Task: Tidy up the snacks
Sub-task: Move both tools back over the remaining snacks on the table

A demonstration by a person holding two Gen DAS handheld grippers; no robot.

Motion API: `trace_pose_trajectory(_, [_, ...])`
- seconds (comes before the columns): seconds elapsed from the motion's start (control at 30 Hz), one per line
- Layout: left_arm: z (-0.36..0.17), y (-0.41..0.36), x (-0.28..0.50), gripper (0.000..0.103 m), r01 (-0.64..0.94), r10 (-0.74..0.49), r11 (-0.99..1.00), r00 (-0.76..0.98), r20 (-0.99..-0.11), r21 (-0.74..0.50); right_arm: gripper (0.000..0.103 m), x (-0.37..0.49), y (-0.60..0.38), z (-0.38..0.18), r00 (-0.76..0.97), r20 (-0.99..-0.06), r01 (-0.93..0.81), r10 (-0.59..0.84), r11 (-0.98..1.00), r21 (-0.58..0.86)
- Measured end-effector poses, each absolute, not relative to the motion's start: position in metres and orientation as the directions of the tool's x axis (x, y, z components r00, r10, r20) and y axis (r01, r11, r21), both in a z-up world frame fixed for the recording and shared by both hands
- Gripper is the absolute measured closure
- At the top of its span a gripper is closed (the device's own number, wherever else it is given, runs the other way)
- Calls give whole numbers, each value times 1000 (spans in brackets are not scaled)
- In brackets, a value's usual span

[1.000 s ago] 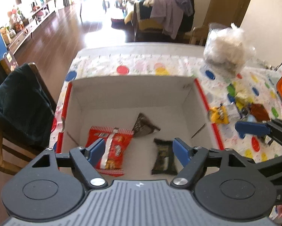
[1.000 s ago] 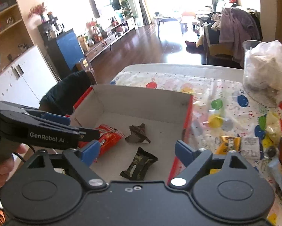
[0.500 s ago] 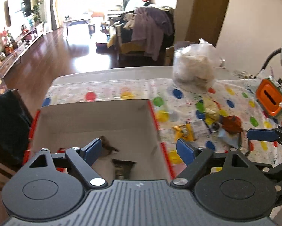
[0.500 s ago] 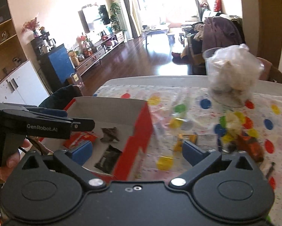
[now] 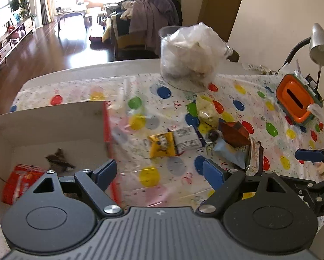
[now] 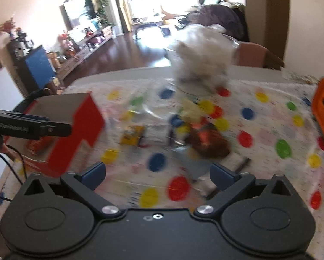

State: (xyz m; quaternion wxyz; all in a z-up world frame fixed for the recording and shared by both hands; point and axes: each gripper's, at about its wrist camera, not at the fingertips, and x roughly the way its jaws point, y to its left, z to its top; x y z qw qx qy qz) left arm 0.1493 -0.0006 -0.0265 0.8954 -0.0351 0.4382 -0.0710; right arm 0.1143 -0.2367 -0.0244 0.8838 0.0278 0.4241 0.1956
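A cardboard box with red sides (image 5: 53, 117) stands at the left of the table and holds a red snack pack (image 5: 21, 179) and a dark wrapper (image 5: 58, 160). Loose snacks lie to its right: a yellow pack (image 5: 162, 145), a white packet (image 5: 186, 139), a brown pack (image 5: 233, 133), a light blue packet (image 5: 229, 153). My left gripper (image 5: 159, 173) is open and empty over the table just right of the box. My right gripper (image 6: 157, 173) is open and empty, short of the snack pile (image 6: 207, 140); that view is blurred.
A clear jar stuffed with plastic bags (image 5: 190, 56) stands at the table's far side. An orange box (image 5: 296, 99) and a desk lamp (image 5: 319, 45) are at the right. The spotted tablecloth (image 5: 153, 177) covers the table.
Both grippers have swung right, away from above the box toward the loose snacks. The box has slid to the left of both views. Both stay open.
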Motion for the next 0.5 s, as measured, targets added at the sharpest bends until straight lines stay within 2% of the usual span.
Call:
trace_pose_trajectory(0.3, [-57,-50,186,16,70,-124,992,569,-813,-102,1,146,-291,-62,539,-788,-206,297,954,218])
trace_pose_trajectory(0.5, [-79,-66,215,16,29,-62,998,542,-838,-55,6,168,-307,-90,490,-829,-107,269,963,249])
